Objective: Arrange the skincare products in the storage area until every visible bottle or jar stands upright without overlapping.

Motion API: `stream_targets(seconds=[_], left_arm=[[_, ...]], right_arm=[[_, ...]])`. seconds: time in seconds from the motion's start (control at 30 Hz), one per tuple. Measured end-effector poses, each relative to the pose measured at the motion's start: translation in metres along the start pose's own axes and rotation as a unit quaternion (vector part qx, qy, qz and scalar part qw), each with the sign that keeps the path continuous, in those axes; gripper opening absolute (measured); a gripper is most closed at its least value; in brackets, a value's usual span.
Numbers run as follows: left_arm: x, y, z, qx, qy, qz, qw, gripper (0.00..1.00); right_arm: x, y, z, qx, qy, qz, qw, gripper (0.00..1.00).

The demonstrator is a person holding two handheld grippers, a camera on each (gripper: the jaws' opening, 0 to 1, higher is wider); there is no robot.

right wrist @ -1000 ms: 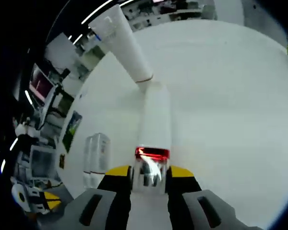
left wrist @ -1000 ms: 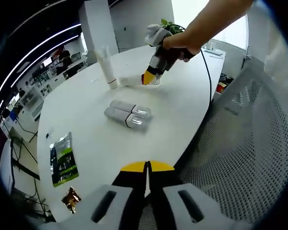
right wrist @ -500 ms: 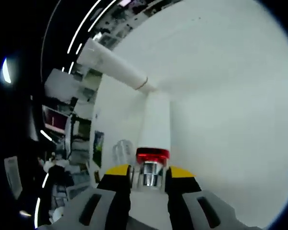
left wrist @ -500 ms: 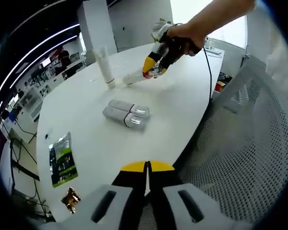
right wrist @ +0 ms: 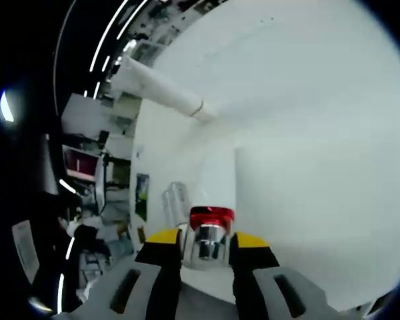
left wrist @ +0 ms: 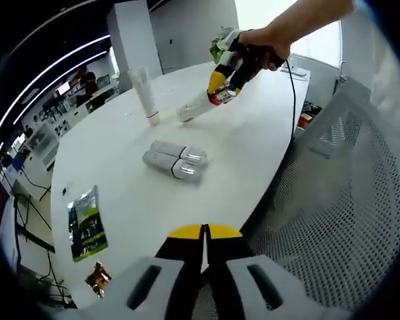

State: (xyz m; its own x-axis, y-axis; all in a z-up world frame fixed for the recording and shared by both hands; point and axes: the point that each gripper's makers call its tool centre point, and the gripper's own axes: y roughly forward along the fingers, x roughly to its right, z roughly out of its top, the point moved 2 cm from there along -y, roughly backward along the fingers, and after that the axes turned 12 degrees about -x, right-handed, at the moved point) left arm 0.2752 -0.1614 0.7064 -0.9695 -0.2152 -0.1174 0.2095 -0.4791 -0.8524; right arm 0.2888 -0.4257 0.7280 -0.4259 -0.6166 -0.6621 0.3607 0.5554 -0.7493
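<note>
White and broad, the table [left wrist: 120, 160] curves away from the left tongs [left wrist: 204, 231], whose yellow-tipped jaws are pressed together over its near edge with nothing between them. Just beyond that edge to the right stands a grey mesh chair [left wrist: 333, 200]. Two clear-capped bottles [left wrist: 175, 159] lie side by side, touching, near the middle of the table, with bare surface all around them. Near the left edge lie a green packet [left wrist: 88, 221] and a small gold wrapper [left wrist: 98, 276].

Farther off, a white tube [left wrist: 144, 95] stands on its cap. Beside it the right tongs [left wrist: 221, 85], held in a person's hand [left wrist: 263, 47], pinch the red-collared bottle [left wrist: 199, 105] by its silver cap end; the white body slants down toward the table, its base close to the tube.

In the right gripper view the same tongs [right wrist: 207, 241] clamp the bottle's cap [right wrist: 209, 240], the pale body [right wrist: 217, 177] reaching forward toward the tube [right wrist: 161, 87]. To the right spreads open white surface; to the left the table's rim drops away.
</note>
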Motion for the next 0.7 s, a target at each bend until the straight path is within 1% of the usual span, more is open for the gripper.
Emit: stream_targets(seconds=[0.07, 0.17, 0.23, 0.3, 0.37, 0.4, 0.47, 0.53, 0.6, 0.7], left_arm=[[-0.001, 0.0, -0.001, -0.004, -0.003, 0.001, 1.0, 0.0], [-0.004, -0.001, -0.001, -0.001, -0.007, 0.008, 0.9999, 0.0], [-0.003, -0.002, 0.0, 0.002, -0.003, 0.008, 1.0, 0.0], [0.001, 0.002, -0.005, -0.015, 0.002, -0.003, 0.9999, 0.0], [0.003, 0.004, -0.007, -0.024, 0.004, -0.008, 0.9997, 0.0], [0.002, 0.003, -0.007, -0.023, 0.003, -0.005, 0.9997, 0.0], [-0.002, -0.001, -0.002, -0.008, 0.0, 0.006, 1.0, 0.0], [-0.002, -0.002, -0.001, -0.004, 0.001, 0.008, 1.0, 0.0], [-0.002, -0.002, -0.001, -0.003, 0.006, 0.007, 1.0, 0.0], [-0.001, -0.001, -0.002, -0.006, 0.006, 0.005, 1.0, 0.0]], right_arm=[[0.001, -0.003, 0.003, 0.005, -0.02, -0.019, 0.9996, 0.24], [-0.001, -0.007, -0.004, -0.01, -0.025, -0.025, 0.9993, 0.24], [-0.001, -0.008, -0.005, -0.016, -0.033, -0.032, 0.9988, 0.24], [-0.004, -0.012, 0.001, -0.008, -0.037, -0.04, 0.9985, 0.24], [-0.008, -0.014, 0.004, -0.011, -0.041, -0.045, 0.9981, 0.24], [-0.007, -0.014, 0.004, -0.013, -0.047, -0.048, 0.9977, 0.24], [-0.01, -0.015, 0.004, -0.013, -0.046, -0.05, 0.9976, 0.24], [-0.011, -0.017, 0.006, -0.011, -0.05, -0.054, 0.9972, 0.24], [-0.011, -0.016, 0.007, -0.013, -0.054, -0.059, 0.9967, 0.24], [-0.014, -0.018, 0.006, -0.027, -0.076, -0.07, 0.9943, 0.23]])
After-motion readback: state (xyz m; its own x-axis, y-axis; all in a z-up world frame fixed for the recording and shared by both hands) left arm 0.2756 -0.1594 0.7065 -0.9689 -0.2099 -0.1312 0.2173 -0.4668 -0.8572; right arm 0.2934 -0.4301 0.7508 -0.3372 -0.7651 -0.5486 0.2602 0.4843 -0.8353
